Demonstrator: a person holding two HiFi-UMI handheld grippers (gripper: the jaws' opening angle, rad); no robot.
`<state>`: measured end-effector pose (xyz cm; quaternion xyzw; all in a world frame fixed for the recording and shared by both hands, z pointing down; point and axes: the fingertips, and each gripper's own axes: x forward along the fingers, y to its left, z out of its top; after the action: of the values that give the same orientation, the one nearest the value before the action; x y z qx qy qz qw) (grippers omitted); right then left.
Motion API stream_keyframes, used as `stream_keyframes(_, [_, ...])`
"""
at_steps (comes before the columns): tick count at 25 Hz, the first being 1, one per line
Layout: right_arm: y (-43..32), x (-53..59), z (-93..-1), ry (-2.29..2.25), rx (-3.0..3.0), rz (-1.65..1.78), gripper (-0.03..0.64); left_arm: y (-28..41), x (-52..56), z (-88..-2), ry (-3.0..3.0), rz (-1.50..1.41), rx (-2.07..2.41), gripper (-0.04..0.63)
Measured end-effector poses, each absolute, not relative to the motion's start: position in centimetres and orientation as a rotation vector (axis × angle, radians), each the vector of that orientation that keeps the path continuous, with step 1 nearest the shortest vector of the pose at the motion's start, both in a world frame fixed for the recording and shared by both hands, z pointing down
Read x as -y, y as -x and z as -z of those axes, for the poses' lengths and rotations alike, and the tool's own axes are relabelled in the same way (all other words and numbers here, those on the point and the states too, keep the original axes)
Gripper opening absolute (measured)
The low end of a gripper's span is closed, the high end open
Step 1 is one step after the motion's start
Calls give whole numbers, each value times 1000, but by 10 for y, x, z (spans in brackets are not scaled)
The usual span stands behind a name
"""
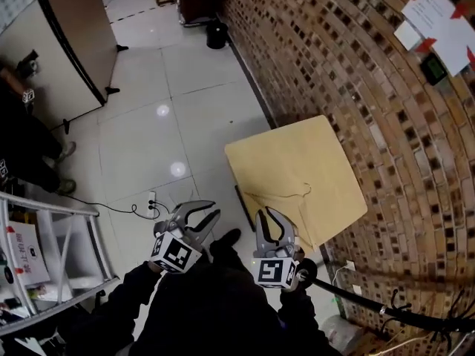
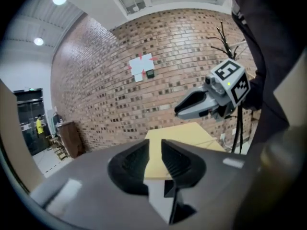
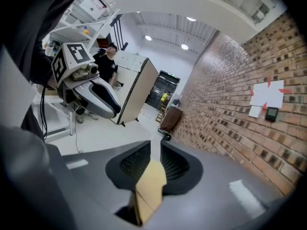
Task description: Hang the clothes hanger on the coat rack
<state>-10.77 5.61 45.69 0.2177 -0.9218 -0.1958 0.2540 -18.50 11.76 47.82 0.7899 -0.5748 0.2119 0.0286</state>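
1. Only the head view shows the thin pale wooden clothes hanger (image 1: 276, 193). It lies flat on the near part of the light square wooden table (image 1: 297, 150), which stands against the red-brown brick wall (image 1: 349, 58). Neither gripper touches it.
2. In the head view the black branched coat rack (image 1: 404, 315) stands at the near right, past the table's near corner. The left gripper view shows its twig-like top against the wall, right of the table.
3. The left gripper (image 1: 206, 212) has its fingers a little apart with nothing between them. Its own view shows the table through the gap.
4. The right gripper (image 1: 269, 217) has its fingers drawn together to a slit and grips nothing. A tan shape shows low in that slit, and I cannot tell what it is.
5. A small black bin (image 1: 217, 34) stands far off by the wall, its contents out of sight.
6. The white metal shelf rack (image 1: 67, 236) at the near left holds a white printed sheet (image 1: 26, 254).
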Motion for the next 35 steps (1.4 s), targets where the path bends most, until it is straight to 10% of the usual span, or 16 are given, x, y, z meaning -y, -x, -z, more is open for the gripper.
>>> stream_keyframes(16, [-67,61,-569,-1081,2158,71,126,49,53,-599,-2739,-967,812,106])
stream_keyframes(35, [-130,84,-780,-623,1789,-429,149,7,60,-812,-2376,-1472,72,137])
